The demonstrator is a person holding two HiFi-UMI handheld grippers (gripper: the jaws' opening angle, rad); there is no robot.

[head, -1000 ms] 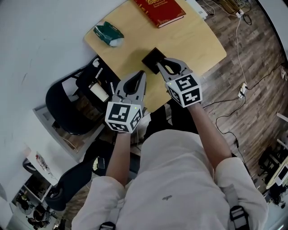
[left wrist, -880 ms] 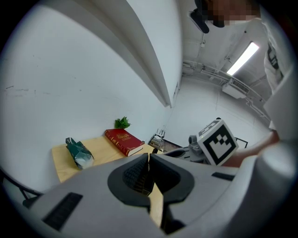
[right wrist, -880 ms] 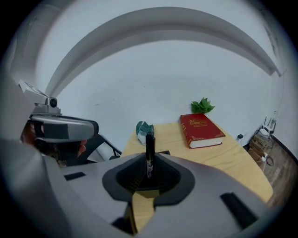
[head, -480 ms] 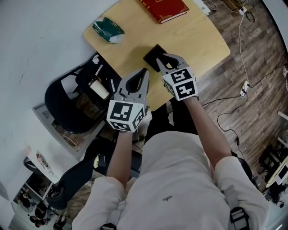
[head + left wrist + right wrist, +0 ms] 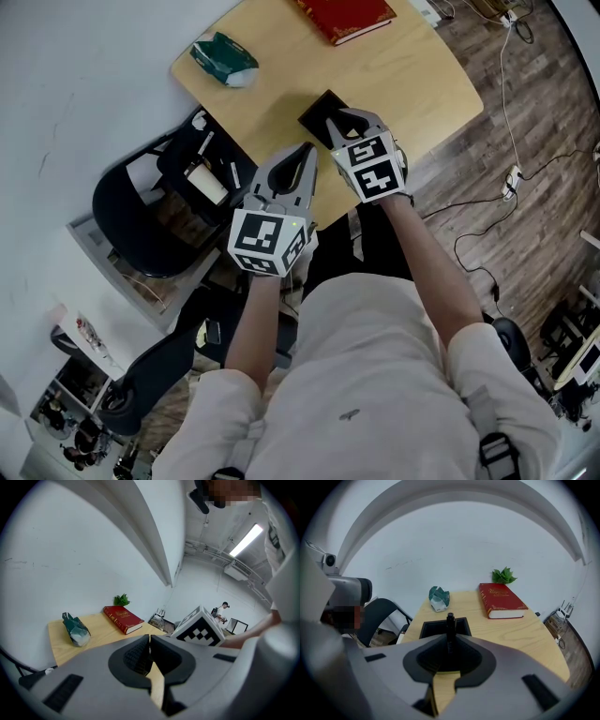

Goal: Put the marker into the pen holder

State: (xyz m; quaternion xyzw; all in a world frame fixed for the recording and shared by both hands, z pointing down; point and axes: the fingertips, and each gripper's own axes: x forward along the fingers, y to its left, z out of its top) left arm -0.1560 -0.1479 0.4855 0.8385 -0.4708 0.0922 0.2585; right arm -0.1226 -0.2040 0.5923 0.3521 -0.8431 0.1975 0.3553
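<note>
Our right claw (image 5: 450,638) squeezes the black marker (image 5: 450,623), which stands straight up between its jaws. Just past it sits the black pen holder (image 5: 432,628) on the wooden table (image 5: 511,634). The claw has crept a little closer to it. Our left claw (image 5: 149,643) is closed on nothing and stays beside the right one. Farther off lie a red book (image 5: 501,601) and a green packet (image 5: 439,597).

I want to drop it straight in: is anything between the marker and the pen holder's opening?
Nothing visible. The marker, clamped in the right gripper, sits just short of the pen holder, whose open top is uncovered. The left gripper is shut and off to the side.
</note>
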